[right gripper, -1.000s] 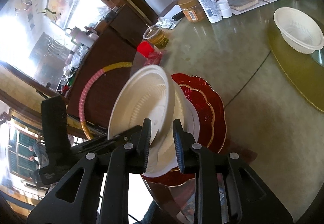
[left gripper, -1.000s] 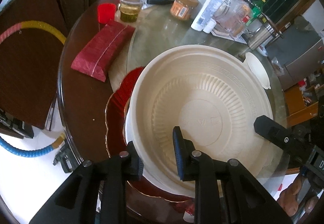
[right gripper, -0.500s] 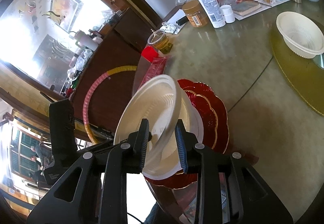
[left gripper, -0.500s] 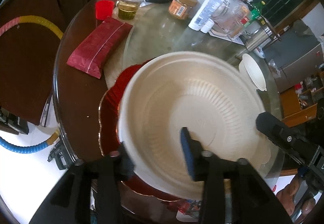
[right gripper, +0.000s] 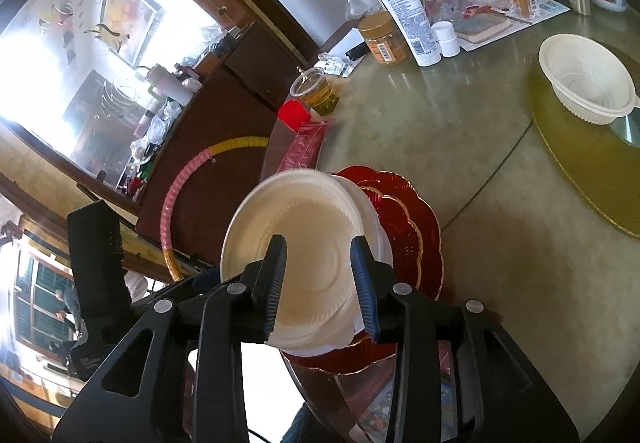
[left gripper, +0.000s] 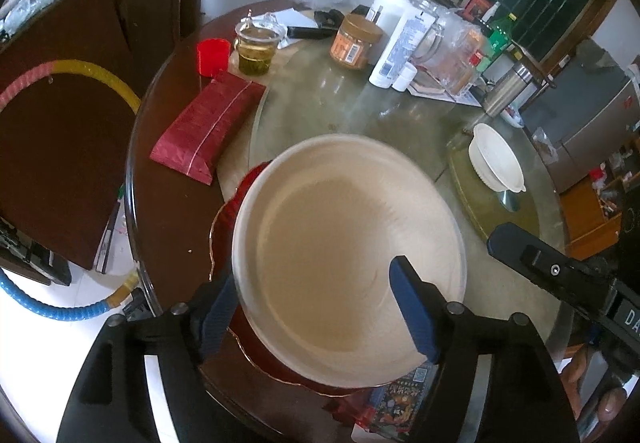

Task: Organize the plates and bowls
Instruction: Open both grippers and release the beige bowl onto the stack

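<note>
Left tongs (left gripper: pixel 316 307) spread wide astride the cream bowl's (left gripper: pixel 344 255) near rim; right tongs (right gripper: pixel 320 283) also parted, not pinching. Bowl sat tilted atop red plates (right gripper: pixel 412 239) at table (right gripper: pixel 460 147) edge; could slide off.

From my feed, the big bowl (left gripper: pixel 344 255) reads as cream plastic, matt, with fine ribbing inside. Under it the red plates (right gripper: pixel 416 243) are glossy with gilt scalloped rims. The table (left gripper: pixel 168 179) has a dark polished wood edge; its glass centre (right gripper: pixel 440 131) throws back reflections. The small bowl (right gripper: pixel 586 83) looks like the same ribbed plastic. My gripper fingers (left gripper: pixel 412 307) wear ridged blue rubbery pads on black plastic.
</note>
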The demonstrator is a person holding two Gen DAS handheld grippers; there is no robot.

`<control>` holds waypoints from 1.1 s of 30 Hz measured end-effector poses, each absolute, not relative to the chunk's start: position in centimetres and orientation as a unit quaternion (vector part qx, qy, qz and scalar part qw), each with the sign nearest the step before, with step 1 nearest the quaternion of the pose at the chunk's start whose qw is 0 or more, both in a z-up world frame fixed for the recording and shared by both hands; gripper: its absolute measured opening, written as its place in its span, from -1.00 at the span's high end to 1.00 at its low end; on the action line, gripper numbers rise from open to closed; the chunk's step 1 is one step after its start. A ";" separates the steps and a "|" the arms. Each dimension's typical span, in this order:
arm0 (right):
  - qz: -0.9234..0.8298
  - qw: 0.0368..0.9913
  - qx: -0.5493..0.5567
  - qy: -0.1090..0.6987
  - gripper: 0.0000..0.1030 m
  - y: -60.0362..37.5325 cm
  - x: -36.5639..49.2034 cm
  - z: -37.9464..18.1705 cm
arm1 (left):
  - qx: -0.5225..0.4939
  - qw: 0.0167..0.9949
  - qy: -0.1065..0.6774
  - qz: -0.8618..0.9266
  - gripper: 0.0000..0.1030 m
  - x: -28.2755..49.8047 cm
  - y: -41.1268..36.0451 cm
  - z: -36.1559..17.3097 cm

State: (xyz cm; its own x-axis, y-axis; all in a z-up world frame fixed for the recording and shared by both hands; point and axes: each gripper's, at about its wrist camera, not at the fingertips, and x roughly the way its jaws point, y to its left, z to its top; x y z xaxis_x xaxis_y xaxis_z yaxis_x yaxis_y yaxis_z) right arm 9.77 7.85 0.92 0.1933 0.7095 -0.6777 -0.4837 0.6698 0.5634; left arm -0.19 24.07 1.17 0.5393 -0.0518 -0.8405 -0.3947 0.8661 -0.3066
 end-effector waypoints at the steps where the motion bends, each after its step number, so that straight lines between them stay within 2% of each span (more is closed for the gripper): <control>1: 0.390 0.765 0.116 0.499 0.09 7.7 9.8 1.0 | -0.237 0.846 0.466 0.103 -0.45 -0.3 24.0 1.4; 11: 0.392 0.767 0.131 0.491 0.07 6.9 9.7 1.3 | -0.178 0.871 0.444 0.110 -0.70 -0.4 22.5 3.0; 22: 0.399 0.763 0.143 0.488 0.07 5.8 9.5 1.3 | -0.161 0.870 0.447 0.129 -0.73 -1.3 23.8 3.4; 28: 0.412 0.754 0.145 0.490 0.06 5.8 9.1 1.5 | -0.104 0.903 0.372 0.187 -0.73 -4.3 22.1 7.0; 31: 0.424 0.749 0.116 0.495 -0.23 6.3 8.3 1.8 | -0.053 0.923 0.324 0.198 -0.73 -5.7 19.3 8.7; 33: 0.426 0.750 0.085 0.499 -0.23 6.2 7.8 1.8 | -0.036 0.932 0.302 0.198 -0.73 -6.4 17.7 9.2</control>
